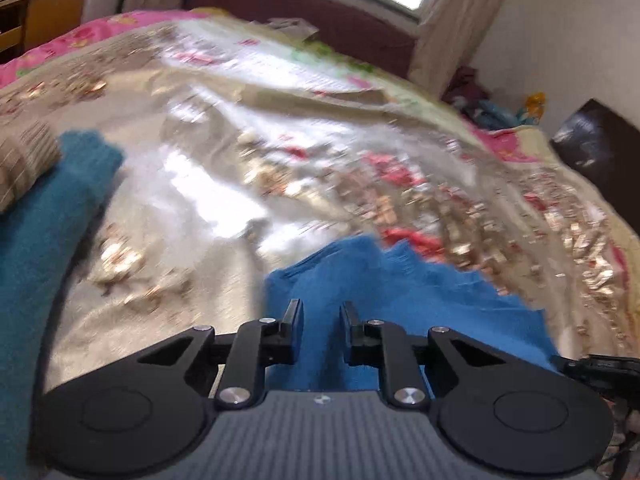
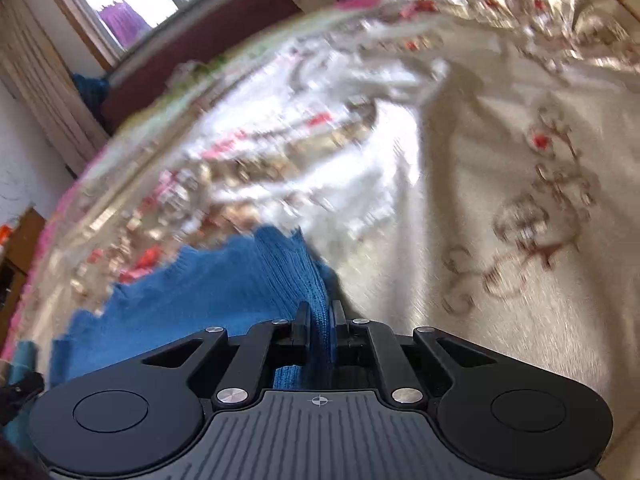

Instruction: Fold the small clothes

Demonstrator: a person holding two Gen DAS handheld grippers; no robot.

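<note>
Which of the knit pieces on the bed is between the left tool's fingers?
The bright blue knit, directly ahead of the left tool. The teal one lies off left with a striped piece on it.

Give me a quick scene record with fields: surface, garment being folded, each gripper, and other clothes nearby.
surface: bed with shiny floral bedspread
garment: blue knit garment, bunched on the bedspread
right gripper: shut on a fold of the blue knit garment
left gripper: over the same garment, jaws narrowly apart with blue fabric between them; pad contact unclear
nearby: teal garment with a striped beige piece on it
</note>
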